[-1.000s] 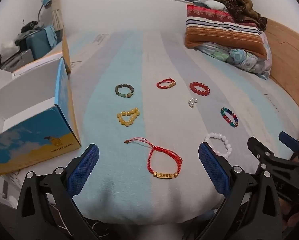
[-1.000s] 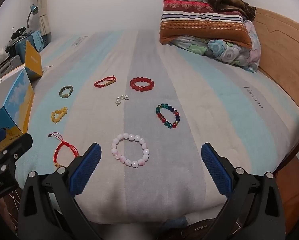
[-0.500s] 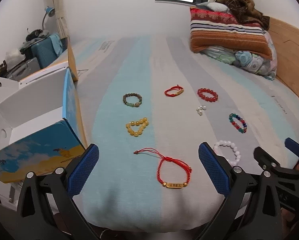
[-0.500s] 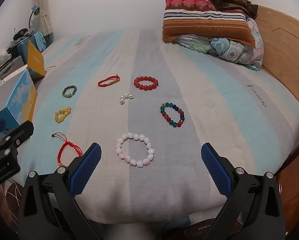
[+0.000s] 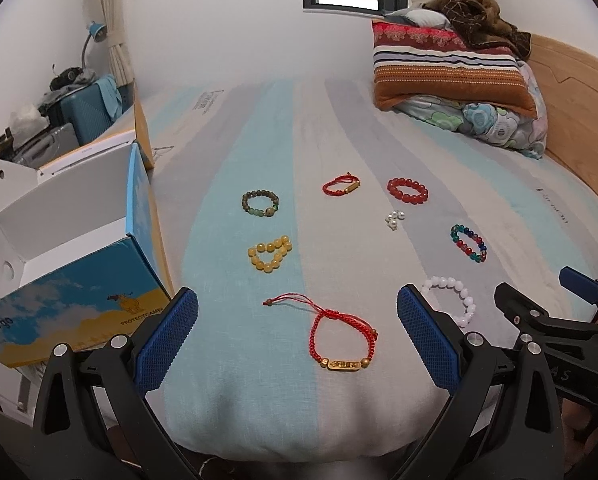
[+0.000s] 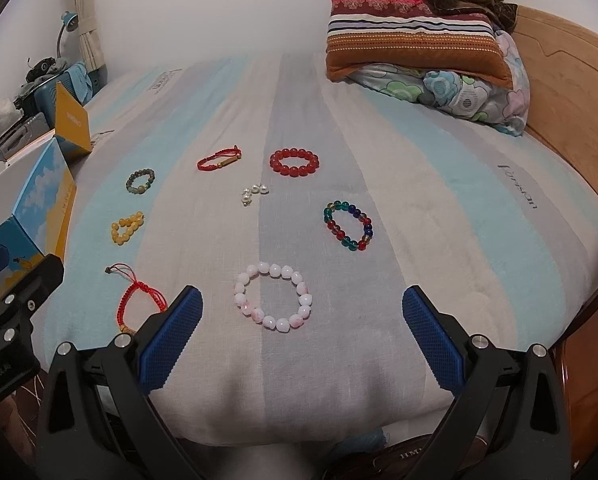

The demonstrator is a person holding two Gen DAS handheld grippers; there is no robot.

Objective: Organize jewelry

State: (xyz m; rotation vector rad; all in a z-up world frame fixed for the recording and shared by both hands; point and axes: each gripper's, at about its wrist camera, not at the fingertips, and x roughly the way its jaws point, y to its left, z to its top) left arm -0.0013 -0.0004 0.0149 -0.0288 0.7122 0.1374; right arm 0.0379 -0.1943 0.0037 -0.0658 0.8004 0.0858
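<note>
Several bracelets lie on the striped bed. In the left wrist view a red cord bracelet with a gold plate [image 5: 341,338] lies between my open left gripper's [image 5: 297,330] fingers. Beyond it are a yellow bead bracelet [image 5: 269,254], a green-brown one [image 5: 260,203], a small red cord one [image 5: 341,185], a red bead one [image 5: 407,191], pearls [image 5: 394,219] and a multicolour one [image 5: 468,243]. In the right wrist view a pink-white bead bracelet [image 6: 273,297] lies between the fingers of my open right gripper [image 6: 301,330].
An open blue and yellow cardboard box [image 5: 65,264] stands at the bed's left edge. Folded blankets and pillows [image 5: 451,80] are stacked at the far right by the wooden headboard [image 5: 579,112]. Clutter and a lamp [image 5: 93,34] are at far left.
Both grippers have pulled back and risen a little, so the bracelets sit further from the fingers in both views. Nothing on the bed has moved.
</note>
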